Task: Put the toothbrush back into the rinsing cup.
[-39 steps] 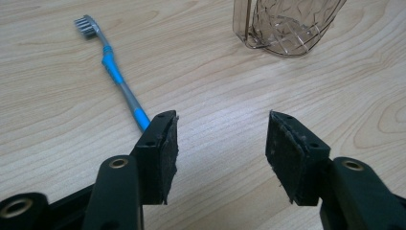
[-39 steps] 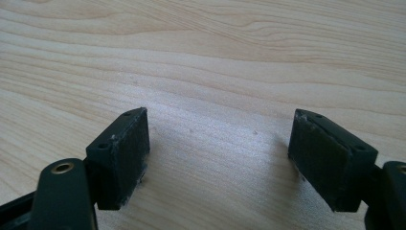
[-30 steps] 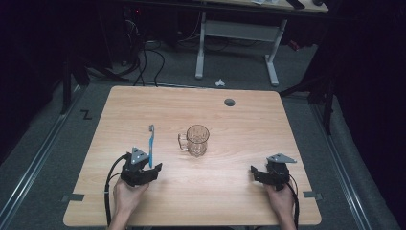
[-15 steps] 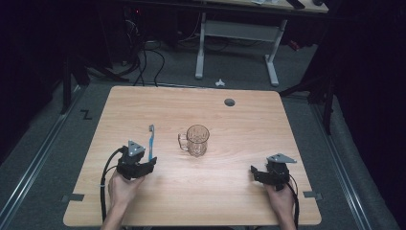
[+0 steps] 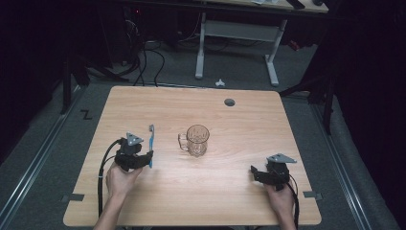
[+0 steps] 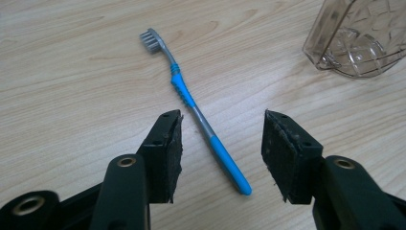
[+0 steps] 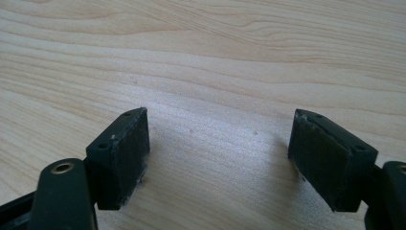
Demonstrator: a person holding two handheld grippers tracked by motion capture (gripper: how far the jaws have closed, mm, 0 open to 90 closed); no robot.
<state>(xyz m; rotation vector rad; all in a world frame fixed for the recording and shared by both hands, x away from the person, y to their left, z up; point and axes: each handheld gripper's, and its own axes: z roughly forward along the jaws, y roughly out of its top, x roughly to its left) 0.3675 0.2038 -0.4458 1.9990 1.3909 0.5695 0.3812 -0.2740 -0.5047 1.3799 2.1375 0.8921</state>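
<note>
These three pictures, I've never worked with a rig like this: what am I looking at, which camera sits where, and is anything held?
A person at a wooden table holds a handheld gripper in each hand. The high view looks down from above: left gripper, right gripper. The other two cameras ride on the grippers and look along their black fingers. On the table lie a blue toothbrush and a clear glass mug. The left gripper's jaws have just been closing, with the toothbrush handle between them, untouched. The right gripper is open over bare wood. Nothing is held.
</note>
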